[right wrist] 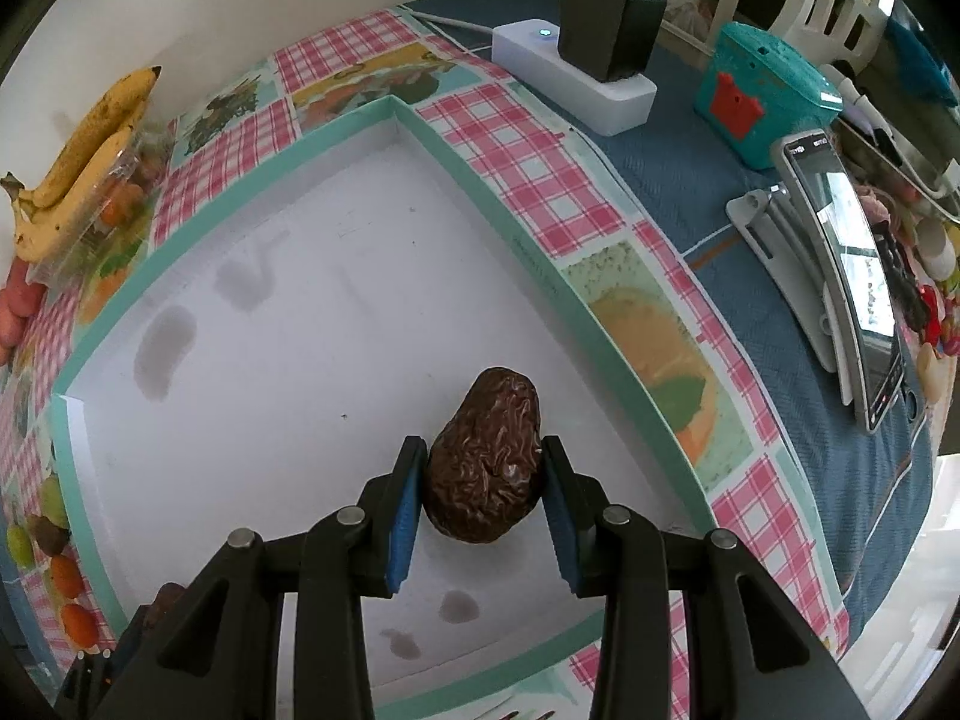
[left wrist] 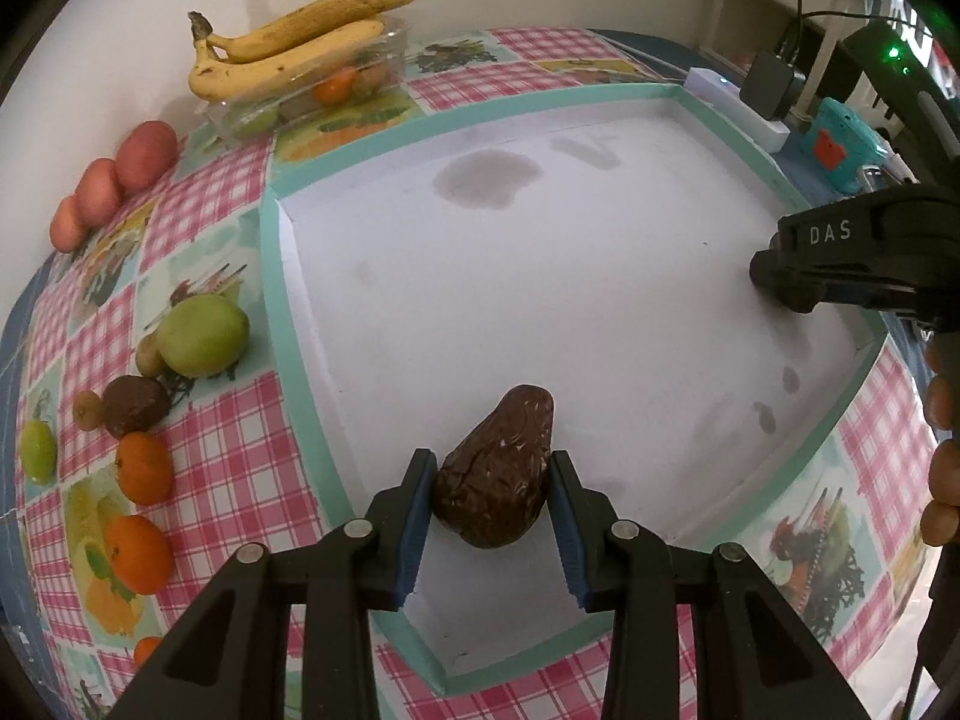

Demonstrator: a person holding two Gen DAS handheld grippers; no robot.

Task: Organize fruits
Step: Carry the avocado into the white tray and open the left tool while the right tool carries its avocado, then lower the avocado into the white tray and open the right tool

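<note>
Sitting between each gripper's fingers (left wrist: pixel 420 498): a wrinkled avocado (left wrist: pixel 495 480).

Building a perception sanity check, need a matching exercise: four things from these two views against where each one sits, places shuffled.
Things:
1. bananas
2. green apple
3. black charger
4. phone

Places:
A. plugged into the white power strip
B. on the checked tablecloth, outside the tray
C. propped on a stand
D. on top of the clear plastic box

Pairs: 1-D, 2-B, 3-A, 4-C
</note>
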